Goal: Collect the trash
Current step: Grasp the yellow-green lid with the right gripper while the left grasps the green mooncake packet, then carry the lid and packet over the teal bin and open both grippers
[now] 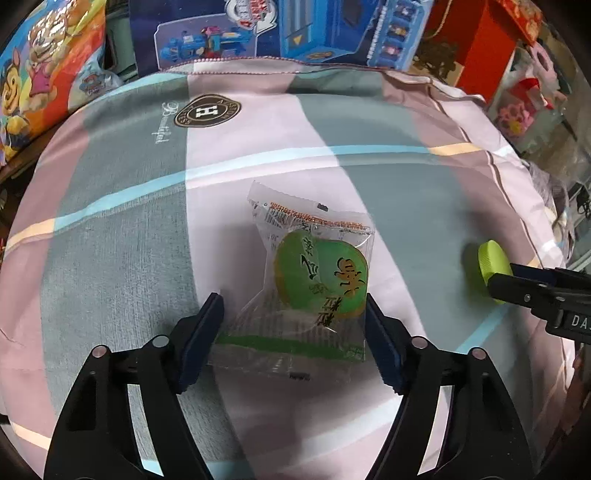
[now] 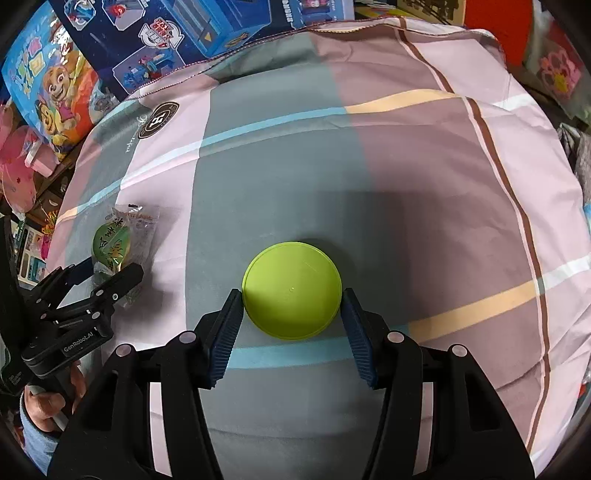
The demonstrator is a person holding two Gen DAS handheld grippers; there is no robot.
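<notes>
A clear plastic snack packet (image 1: 310,269) lies flat on the bed's checked cover (image 1: 129,240), holding a round green cake printed with dark characters; its crimped, orange-lettered end points to the far side. The left hand-held gripper (image 1: 293,314) straddles the packet's near half, the right pad touching its edge, the left pad just beside it and not plainly pressing, so it has not clamped. No earlier look lets me say more of its jaws.

To the right sits a lime-green round lid (image 2: 291,290), smooth with a raised rim. The right hand-held gripper (image 2: 291,314) is clenched on it, both blue pads against its sides.

The cover is pink, grey-green and mauve with pale blue and cream stripes and a dark round badge (image 1: 207,110). Beyond the far edge stand blue toy boxes (image 1: 277,29), a cartoon-dog bag (image 1: 44,62) at far left, and a red box (image 1: 484,40) at far right.
</notes>
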